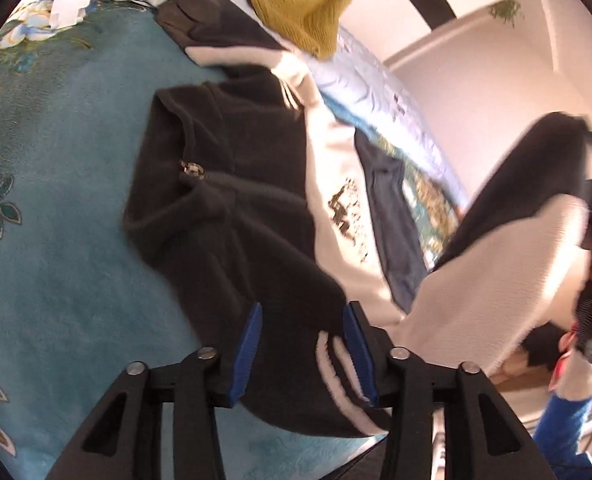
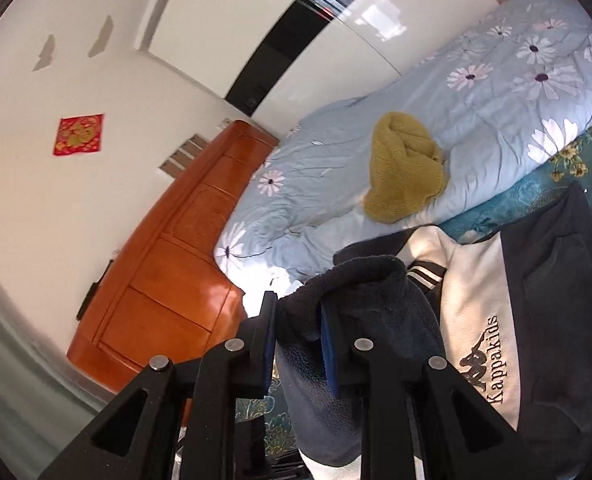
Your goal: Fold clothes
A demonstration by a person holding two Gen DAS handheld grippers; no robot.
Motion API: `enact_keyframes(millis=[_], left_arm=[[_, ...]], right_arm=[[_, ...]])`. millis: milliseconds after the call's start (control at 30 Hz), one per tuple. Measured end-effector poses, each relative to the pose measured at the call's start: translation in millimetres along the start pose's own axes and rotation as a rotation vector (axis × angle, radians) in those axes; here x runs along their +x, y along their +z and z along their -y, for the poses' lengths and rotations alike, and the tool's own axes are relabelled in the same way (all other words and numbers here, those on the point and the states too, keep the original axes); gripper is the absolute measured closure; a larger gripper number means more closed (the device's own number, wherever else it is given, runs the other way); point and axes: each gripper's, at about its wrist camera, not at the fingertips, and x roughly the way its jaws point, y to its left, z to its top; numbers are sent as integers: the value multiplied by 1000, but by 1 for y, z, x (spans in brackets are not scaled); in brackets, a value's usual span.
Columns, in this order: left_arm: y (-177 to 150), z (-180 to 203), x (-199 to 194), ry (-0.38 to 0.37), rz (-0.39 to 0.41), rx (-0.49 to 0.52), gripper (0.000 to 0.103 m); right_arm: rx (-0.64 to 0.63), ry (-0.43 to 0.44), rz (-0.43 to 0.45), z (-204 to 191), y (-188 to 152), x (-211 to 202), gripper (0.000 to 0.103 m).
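One dark-and-cream fleece jacket (image 1: 231, 184) lies mid-frame on the teal bed (image 1: 55, 240), long axis running lower-left to upper-right. Its hem sits between the left tongs (image 1: 302, 344), standing wide apart. The right tongs (image 2: 298, 344) pinch one sleeve (image 2: 360, 300), lifted. One mustard knit (image 2: 404, 168) sits beyond.

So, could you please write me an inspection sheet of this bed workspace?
Surface: teal floral bedspread.
Job's things: dark-and-cream fleece jacket spread out, one sleeve lifted.
Clutter: mustard knit on pale floral duvet.
Grippers: left gripper open over the hem; right gripper shut on the sleeve.
Cables: nothing seen.
Surroundings: wooden headboard, white wardrobe.
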Motion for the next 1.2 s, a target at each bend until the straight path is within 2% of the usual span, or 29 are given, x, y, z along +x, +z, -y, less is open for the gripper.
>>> enact_keyframes(millis=[133,333,433,533,600,667,733,800,867,933,1033,1133,1200], left_arm=[[10,-7,11,-74,-13,-68,48],[27,-12,33,-58,-46,-129,48],[36,-18,39,-42,-53,-160,48],[42,-24,40,-19,-50,-184,47],[46,-28,41,-12,-45,-209,47],[51,-29,43,-14,-41,-227,47],[57,-25,46,-12,-37,-222,46],[66,-16,53,7,-34,-193,46],[80,-7,64,25,-37,-153,45],[99,3,82,41,-47,-111,44],[130,17,115,93,-66,-45,44],[163,33,154,191,-95,49,44],[174,32,173,222,-129,70,44]], right_arm=[[51,-125,-99,39,21,67,82],[123,-287,-228,99,28,148,82],[163,-315,-275,125,26,175,81],[157,-332,-301,134,27,193,79],[152,-334,-311,138,26,200,72],[162,-293,-316,141,26,205,51],[145,-262,-312,138,28,203,45],[107,-255,-304,132,32,194,45],[83,-220,-300,129,34,174,45],[61,-231,-280,135,31,141,44],[76,-331,-224,168,22,81,44],[168,-384,-167,208,2,17,44],[221,-426,-144,230,-15,-18,44]])
